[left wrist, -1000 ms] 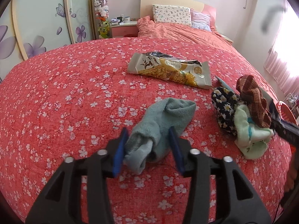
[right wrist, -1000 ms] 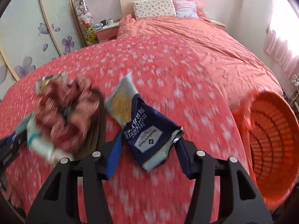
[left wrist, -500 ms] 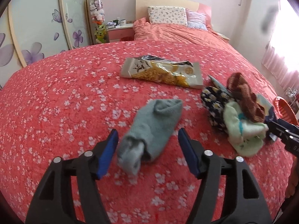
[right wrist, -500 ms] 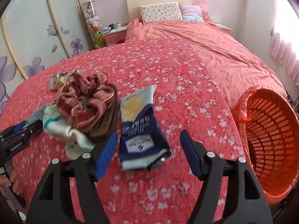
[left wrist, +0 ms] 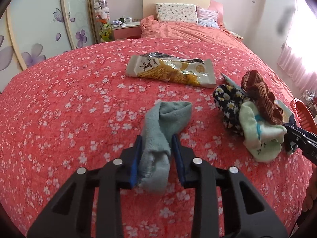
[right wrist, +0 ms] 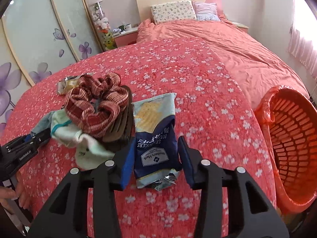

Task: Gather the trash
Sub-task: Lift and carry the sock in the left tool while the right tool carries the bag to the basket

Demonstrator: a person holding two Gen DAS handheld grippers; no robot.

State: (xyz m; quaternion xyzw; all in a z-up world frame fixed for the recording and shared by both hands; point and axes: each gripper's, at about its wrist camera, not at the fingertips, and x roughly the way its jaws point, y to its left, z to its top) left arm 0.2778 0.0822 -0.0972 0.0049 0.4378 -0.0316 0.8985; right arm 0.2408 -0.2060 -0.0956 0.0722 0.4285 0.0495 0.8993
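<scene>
- Two hand-held grippers work over a bed (left wrist: 59, 103) spread with a red, white-flowered cover.
- Left hand-held gripper (left wrist: 156, 148): its jaws have just been closing, and the blue pads now press both sides of a pale blue fuzzy sock (left wrist: 158, 138) whose far end lies on the cover.
- Right hand-held gripper (right wrist: 156, 154): its jaws have also just been closing. A navy and pale blue cracker packet (right wrist: 154, 138) lies between them; the left pad touches the packet's edge, while whether the right pad touches it I cannot tell.
- Print on the packet reads "Member's Mark" on a white label, with "SODA" and "CRACKERS" partly legible above it, upside down in the right wrist view.
- A second wrapper (left wrist: 172, 71), grey and yellow with a noodle picture, lies flat further up the bed; its small print is unreadable.
- Between the two packets sits a heap: a brown striped knit piece (right wrist: 95, 107), a pale green sock (right wrist: 87, 146) and a dark daisy-patterned sock (left wrist: 227, 107).
- An orange slatted basket (right wrist: 293, 138) stands beside the bed's right edge.
- White lettering on the left gripper's body starts with "Gen"; the rest is blurred.
</scene>
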